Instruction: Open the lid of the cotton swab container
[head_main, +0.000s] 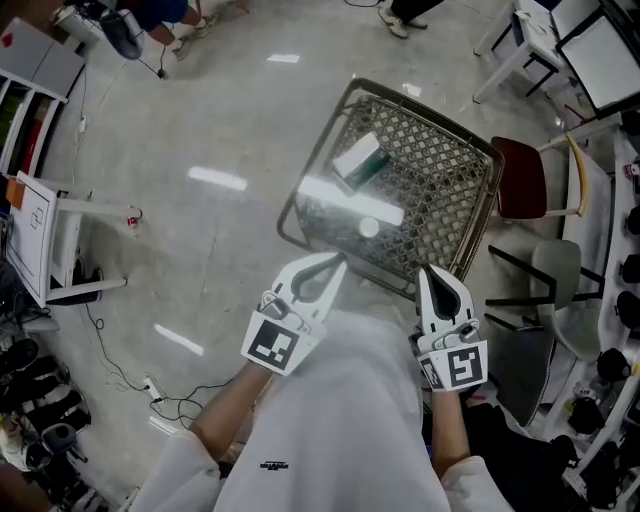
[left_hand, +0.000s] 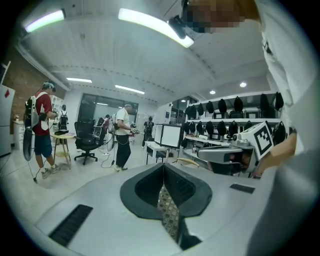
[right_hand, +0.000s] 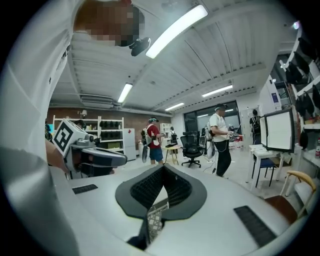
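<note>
A white and green box, probably the cotton swab container (head_main: 360, 160), lies on a glass-topped table (head_main: 478, 150) with a metal mesh under it. The table is in front of me and below me. Both grippers are held close to my body, short of the table's near edge and apart from the box. My left gripper (head_main: 336, 262) is shut with nothing in it, its jaws meeting in a line (left_hand: 163, 166). My right gripper (head_main: 427, 272) is also shut and empty (right_hand: 163, 168). Each gripper view looks out level across the room, and each shows the other gripper beside it but not the box.
A chair with a dark red seat (head_main: 521, 178) and a grey chair (head_main: 563, 296) stand right of the table. A white stand (head_main: 45, 235) and cables (head_main: 150, 390) are on the floor at the left. Two people (left_hand: 122, 135) and an office chair (left_hand: 87, 140) are farther off.
</note>
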